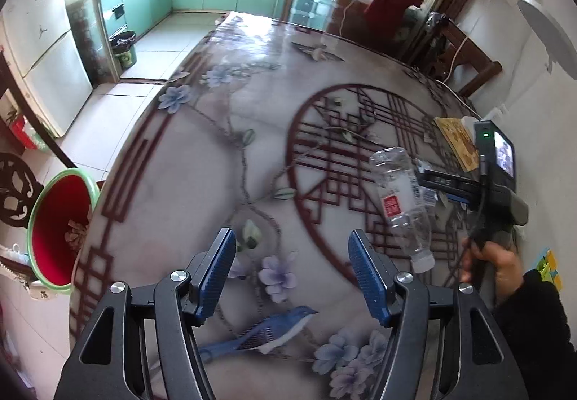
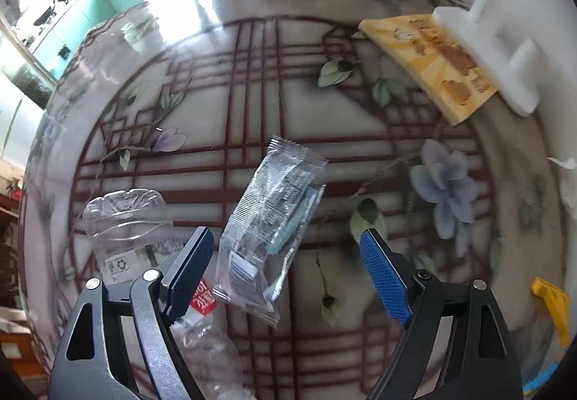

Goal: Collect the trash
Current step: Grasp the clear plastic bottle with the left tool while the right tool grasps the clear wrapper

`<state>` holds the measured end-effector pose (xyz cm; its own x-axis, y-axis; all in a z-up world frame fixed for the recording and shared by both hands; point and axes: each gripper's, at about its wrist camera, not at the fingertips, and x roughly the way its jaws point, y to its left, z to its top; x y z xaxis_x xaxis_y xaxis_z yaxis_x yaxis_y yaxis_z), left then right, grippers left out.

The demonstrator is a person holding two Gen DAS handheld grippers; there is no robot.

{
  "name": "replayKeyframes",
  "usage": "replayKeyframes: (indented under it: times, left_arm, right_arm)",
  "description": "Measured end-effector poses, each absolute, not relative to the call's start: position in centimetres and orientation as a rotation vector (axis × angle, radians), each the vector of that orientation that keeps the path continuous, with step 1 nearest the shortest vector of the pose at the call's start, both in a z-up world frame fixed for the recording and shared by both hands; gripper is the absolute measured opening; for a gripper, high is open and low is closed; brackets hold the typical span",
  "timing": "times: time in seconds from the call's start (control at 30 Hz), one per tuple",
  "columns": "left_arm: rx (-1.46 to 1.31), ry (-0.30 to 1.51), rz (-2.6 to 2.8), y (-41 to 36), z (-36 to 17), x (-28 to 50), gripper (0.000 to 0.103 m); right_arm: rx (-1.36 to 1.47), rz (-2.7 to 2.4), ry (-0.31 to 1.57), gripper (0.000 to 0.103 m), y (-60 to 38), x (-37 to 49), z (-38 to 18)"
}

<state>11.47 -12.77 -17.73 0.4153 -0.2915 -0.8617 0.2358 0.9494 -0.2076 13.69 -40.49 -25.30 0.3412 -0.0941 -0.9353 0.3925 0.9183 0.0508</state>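
Wrapper [image 2: 268, 227] is lying flat on the table [image 2: 223, 82], clear crinkled plastic with printed text, roughly mid-table on the red lattice print. Right gripper [image 2: 288, 255] is hanging over it, pointing steeply down; its blue pads [image 2: 384, 273] are standing wide apart with the wrapper's lower half showing between them, not touching it as far as I can tell. Nothing is being gripped.

Bottle [image 2: 130, 230] is lying on its side just left of the wrapper, crushed clear plastic with a red label, partly hidden under the right gripper's left finger. In the left wrist view the same bottle [image 1: 402, 200] is sitting off to the right, white cap toward the camera, with the right gripper's body and the hand [image 1: 497, 255] holding it just beyond.

Left gripper [image 1: 292, 273] is hovering over the near part of the table [image 1: 202, 183], fingers [image 1: 216, 273] apart, nothing between them, only the printed flowers and blue bird below. Well apart from the bottle.

Basin [image 1: 54, 219], red inside with a green rim, is sitting off the table's left edge, with something pale lying inside it.

Yellow book [image 2: 429, 64] is lying at the far right of the table with a white foam piece [image 2: 497, 50] resting on its far edge. Both frames are slightly motion-blurred.
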Motion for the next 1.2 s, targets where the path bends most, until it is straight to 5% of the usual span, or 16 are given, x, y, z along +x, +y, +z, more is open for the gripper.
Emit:
replayKeyframes:
  times: [0.2, 0.27, 0.6, 0.87, 0.97, 1.2]
  left_arm:
    - [-0.048, 1.123, -0.391, -17.3, -18.0, 13.6, 0.064]
    - [-0.022, 1.125, -0.419, -19.8, -18.2, 14.5, 0.064]
    - [-0.011, 1.257, -0.452, -29.8, -24.3, 17.6, 0.064]
    - [-0.010, 1.346, -0.448, -32.2, -27.9, 19.3, 0.064]
    - [0.004, 1.320, -0.462, -32.2, -28.0, 19.3, 0.054]
    - [0.037, 1.223, -0.520, -30.5, -24.9, 18.3, 0.052]
  right_arm:
    - [0.289, -0.266, 1.171, 0.036, -40.9, 13.3, -26.1]
    - [0.326, -0.241, 1.160, 0.030, -41.8, 12.5, -25.7]
    - [0.328, -0.252, 1.031, 0.030, -44.4, 7.3, -20.1]
    - [0.345, -0.253, 1.044, 0.030, -45.0, 8.3, -21.0]
    - [0.333, -0.256, 1.050, 0.030, -44.5, 8.6, -21.2]
    - [0.306, -0.218, 1.033, 0.030, -42.1, 9.1, -19.7]
